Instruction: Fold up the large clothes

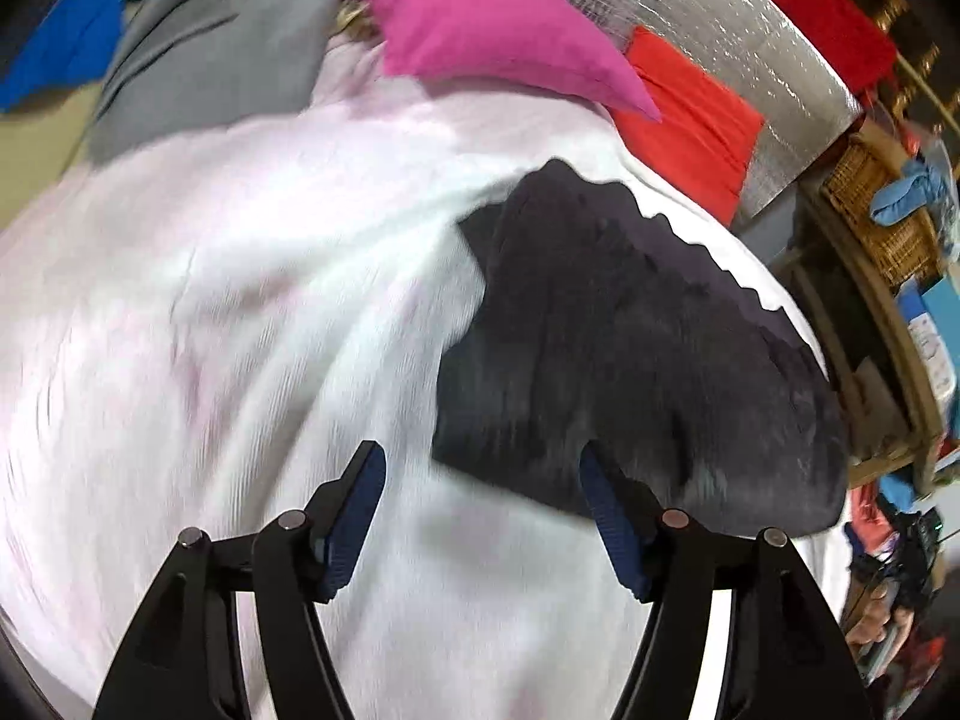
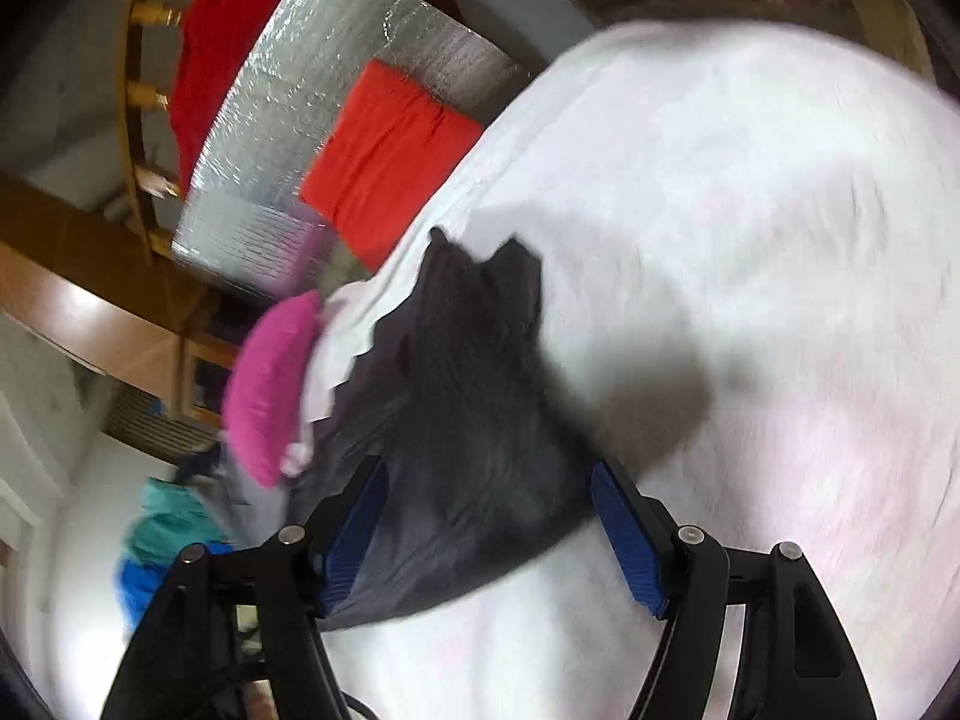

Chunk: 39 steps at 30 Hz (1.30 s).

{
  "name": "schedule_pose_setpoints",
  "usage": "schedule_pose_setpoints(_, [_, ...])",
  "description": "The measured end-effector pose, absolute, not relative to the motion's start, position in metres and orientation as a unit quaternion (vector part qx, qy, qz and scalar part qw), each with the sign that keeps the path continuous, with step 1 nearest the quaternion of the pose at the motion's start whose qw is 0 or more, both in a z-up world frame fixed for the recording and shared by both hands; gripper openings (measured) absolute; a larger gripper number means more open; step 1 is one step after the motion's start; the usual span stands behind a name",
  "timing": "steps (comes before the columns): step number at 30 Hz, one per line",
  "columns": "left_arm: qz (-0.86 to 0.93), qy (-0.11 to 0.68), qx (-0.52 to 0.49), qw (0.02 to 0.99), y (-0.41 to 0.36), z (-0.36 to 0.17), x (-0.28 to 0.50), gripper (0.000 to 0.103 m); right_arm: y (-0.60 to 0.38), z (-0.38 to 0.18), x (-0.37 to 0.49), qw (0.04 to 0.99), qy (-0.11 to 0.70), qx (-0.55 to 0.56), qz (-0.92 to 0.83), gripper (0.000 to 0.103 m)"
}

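Both the left gripper (image 1: 480,510) and the right gripper (image 2: 489,525) hang with jaws spread wide, gripping nothing, above a dark garment (image 1: 630,360) lying on a white sheet (image 1: 240,300). Only the left view shows a grey cloth (image 1: 216,54) behind a pink pillow (image 1: 480,30); only the right shows a wooden rail (image 2: 135,120).

A silver quilted foil mat (image 1: 720,30) lies at the far side, with wooden railing (image 2: 138,60) behind it. A wicker basket (image 1: 882,216) sits on wooden shelving (image 1: 864,324) to one side. A white wall (image 2: 36,396) shows beyond. Everything is blurred, the light soft and even.
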<state>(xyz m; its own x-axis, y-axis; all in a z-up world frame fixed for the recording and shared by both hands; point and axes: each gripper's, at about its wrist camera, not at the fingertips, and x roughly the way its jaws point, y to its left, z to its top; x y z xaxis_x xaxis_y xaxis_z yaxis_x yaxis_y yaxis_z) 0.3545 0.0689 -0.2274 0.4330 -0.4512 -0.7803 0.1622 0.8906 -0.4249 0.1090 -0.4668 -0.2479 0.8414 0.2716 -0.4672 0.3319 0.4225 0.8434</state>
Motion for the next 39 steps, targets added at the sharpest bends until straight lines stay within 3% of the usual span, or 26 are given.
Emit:
schedule_pose_setpoints(11, [-0.196, 0.547, -0.25, 0.775, 0.035, -0.267, 0.377, 0.07, -0.438, -0.287, 0.157, 0.754, 0.308, 0.58, -0.019, 0.076])
schedule_pose_setpoints(17, [-0.198, 0.534, -0.309, 0.762, 0.032, -0.283, 0.398, 0.07, -0.432, -0.288, 0.193, 0.766, 0.287, 0.574, -0.034, 0.077])
schedule_pose_setpoints(18, [-0.197, 0.531, -0.307, 0.765, 0.031, -0.282, 0.401, 0.068, -0.432, -0.286, 0.195, 0.77, 0.284, 0.571, -0.036, 0.076])
schedule_pose_setpoints(20, [-0.196, 0.53, -0.297, 0.77, 0.028, -0.278, 0.41, 0.06, -0.433, -0.278, 0.2, 0.783, 0.275, 0.556, -0.043, 0.054])
schedule_pose_setpoints(21, [-0.196, 0.53, -0.294, 0.771, 0.028, -0.275, 0.414, 0.057, -0.433, -0.273, 0.202, 0.791, 0.268, 0.549, -0.04, 0.048])
schedule_pose_setpoints(24, [-0.196, 0.521, -0.282, 0.781, 0.023, -0.265, 0.433, 0.055, -0.424, -0.255, 0.209, 0.822, 0.262, 0.503, -0.048, 0.044])
schedule_pose_setpoints(31, [-0.2, 0.539, -0.281, 0.769, 0.022, -0.278, 0.435, 0.066, -0.439, -0.294, 0.198, 0.77, 0.284, 0.57, -0.025, 0.051])
schedule_pose_setpoints(33, [-0.2, 0.545, -0.284, 0.763, 0.031, -0.276, 0.432, 0.071, -0.443, -0.29, 0.19, 0.765, 0.289, 0.575, -0.02, 0.062])
schedule_pose_setpoints(39, [-0.176, 0.527, -0.321, 0.767, 0.071, -0.276, 0.427, 0.078, -0.465, -0.298, 0.16, 0.736, 0.242, 0.632, -0.02, 0.073])
